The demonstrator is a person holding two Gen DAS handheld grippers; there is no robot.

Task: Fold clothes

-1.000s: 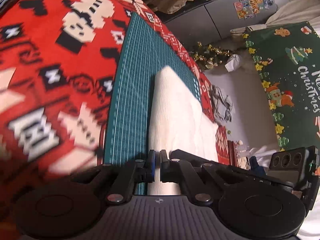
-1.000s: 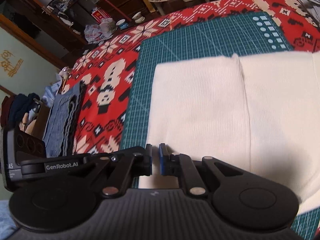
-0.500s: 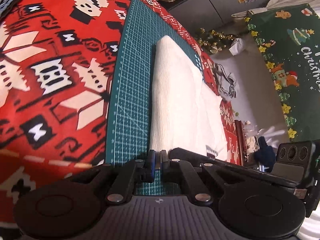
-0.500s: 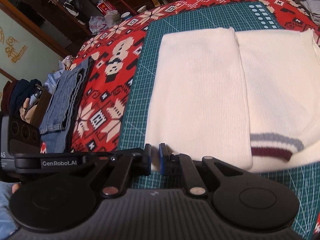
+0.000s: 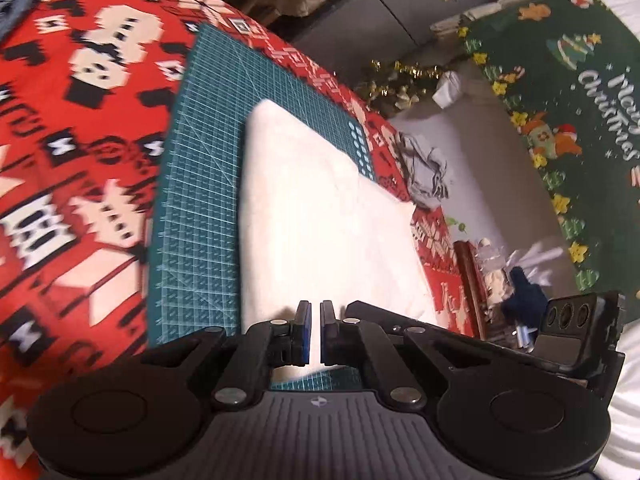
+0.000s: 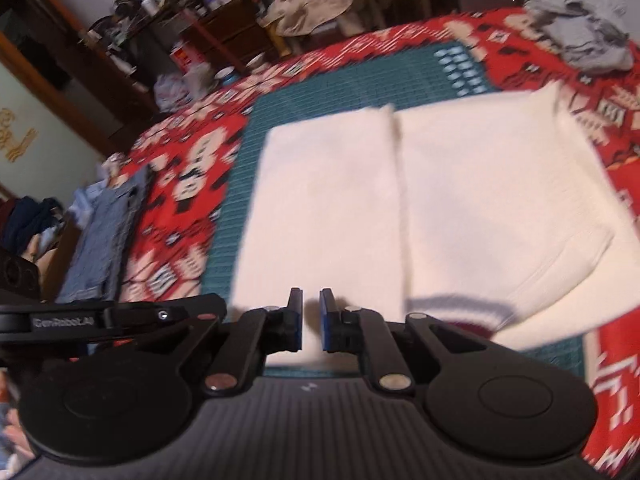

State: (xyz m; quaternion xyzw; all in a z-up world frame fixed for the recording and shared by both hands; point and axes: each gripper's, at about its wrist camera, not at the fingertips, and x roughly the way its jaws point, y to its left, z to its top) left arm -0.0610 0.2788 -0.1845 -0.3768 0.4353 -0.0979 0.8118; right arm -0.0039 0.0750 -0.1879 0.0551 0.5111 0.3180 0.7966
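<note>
A cream sweater (image 6: 400, 200) lies folded flat on a green cutting mat (image 5: 200, 208), and the mat sits on a red cloth with white and black shapes (image 5: 80, 120). From the right side you can see a line down the sweater where one folded part meets the other, and a striped cuff in grey and dark red (image 6: 460, 312) peeks out at the near edge. The left gripper (image 5: 315, 330) is over the near end of the sweater. Its two fingers are almost together, with only a thin gap, and nothing is held between them. The right gripper (image 6: 311, 318) is at the near edge of the sweater too. Its fingers have a small gap as well, and it holds nothing. A folded pair of blue jeans (image 6: 108, 236) lies on the red cloth, well apart from the sweater on the left. A grey bundle of clothes (image 6: 580, 36) sits at the far right corner of the cloth. A dark green Christmas rug (image 5: 580, 120) is on the floor beyond the table. The right view is a bit blurry.
</note>
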